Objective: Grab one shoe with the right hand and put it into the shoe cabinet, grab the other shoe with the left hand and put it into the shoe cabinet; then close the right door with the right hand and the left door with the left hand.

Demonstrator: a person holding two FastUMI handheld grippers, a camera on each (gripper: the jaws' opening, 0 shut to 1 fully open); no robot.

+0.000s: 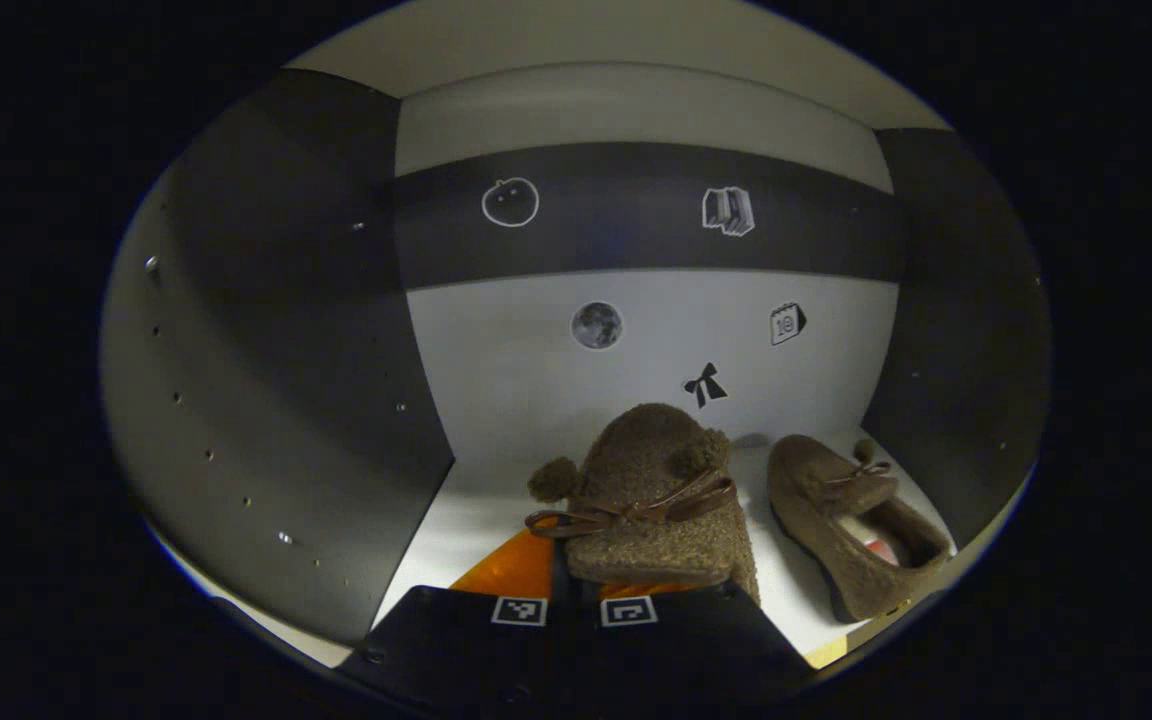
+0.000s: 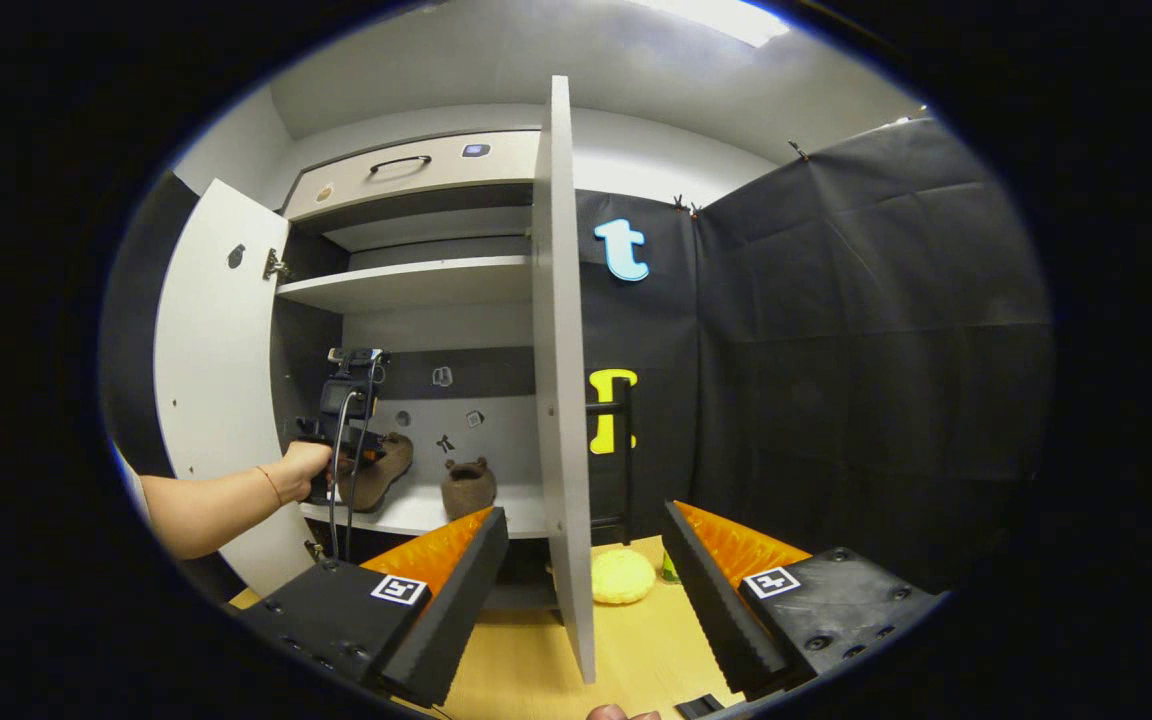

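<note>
The left gripper [image 1: 576, 585] pinches a shoe [image 1: 651, 500] inside the cabinet [image 1: 266, 330], toe pointing away; the other shoe [image 1: 851, 520] lies just right of it on the shelf. The right gripper [image 2: 586, 590] is spread wide outside, straddling the edge of the open right door [image 2: 561, 380]; the left door [image 2: 211, 380] stands open beyond it.

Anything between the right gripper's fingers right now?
Yes. In the right gripper view, the right door's edge stands between the open right gripper's fingers, untouched by either. Both shoes are already in the cabinet.

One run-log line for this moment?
left gripper: shut on shoe | right gripper: open, astride right door edge | second shoe: on shelf
</note>
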